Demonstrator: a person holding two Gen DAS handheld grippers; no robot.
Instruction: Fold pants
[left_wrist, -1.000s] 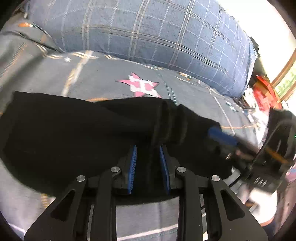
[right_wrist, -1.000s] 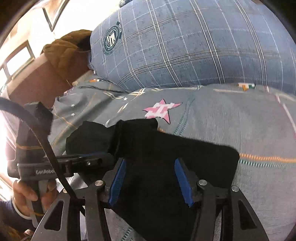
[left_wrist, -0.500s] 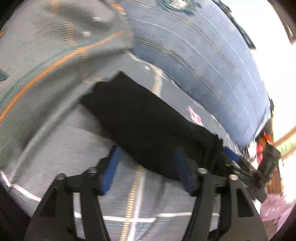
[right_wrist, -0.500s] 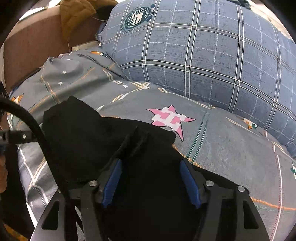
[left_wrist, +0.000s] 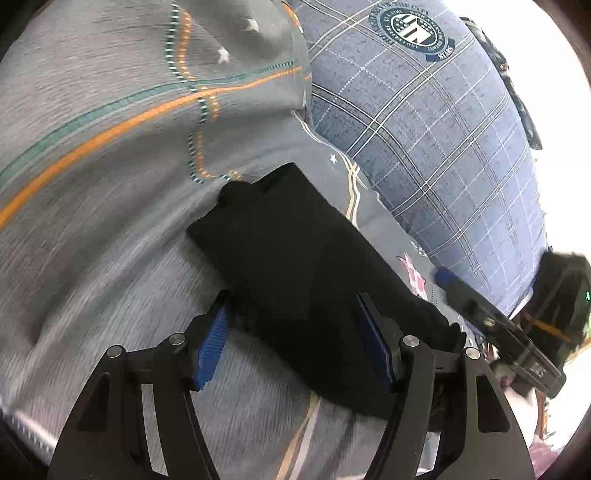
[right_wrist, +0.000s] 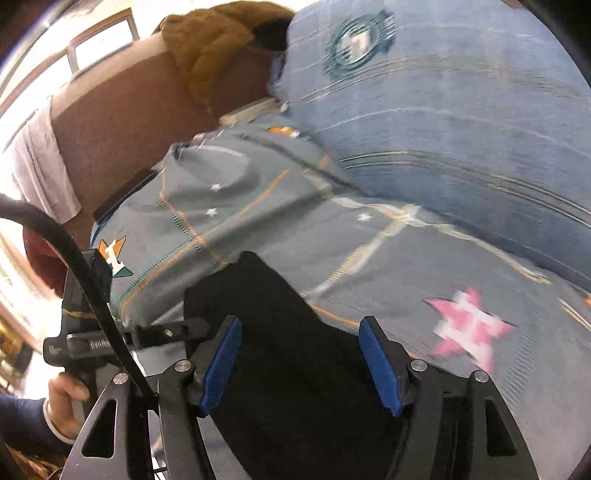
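Observation:
The black pants (left_wrist: 295, 266) lie folded into a thick oblong on the grey patterned bedsheet (left_wrist: 110, 184). My left gripper (left_wrist: 299, 343) is open, its blue pads on either side of the bundle's near end, not pinching it. My right gripper (right_wrist: 301, 362) is open too and stands over the other end of the pants (right_wrist: 280, 332). The right gripper's finger (left_wrist: 480, 314) shows at the right of the left wrist view. The left gripper's body (right_wrist: 92, 339) and the hand holding it show at the left of the right wrist view.
A big blue plaid pillow (left_wrist: 424, 129) with a round crest lies behind the pants. A pink star (right_wrist: 469, 328) is printed on the sheet. A brown headboard (right_wrist: 122, 122) with a mustard garment (right_wrist: 210, 44) stands at the bed's far end.
My left gripper has let go of the pants' waistband and opened wide, then swung round toward the bundle's end. My right gripper has stayed open and turned left. The folded pants now lie flat.

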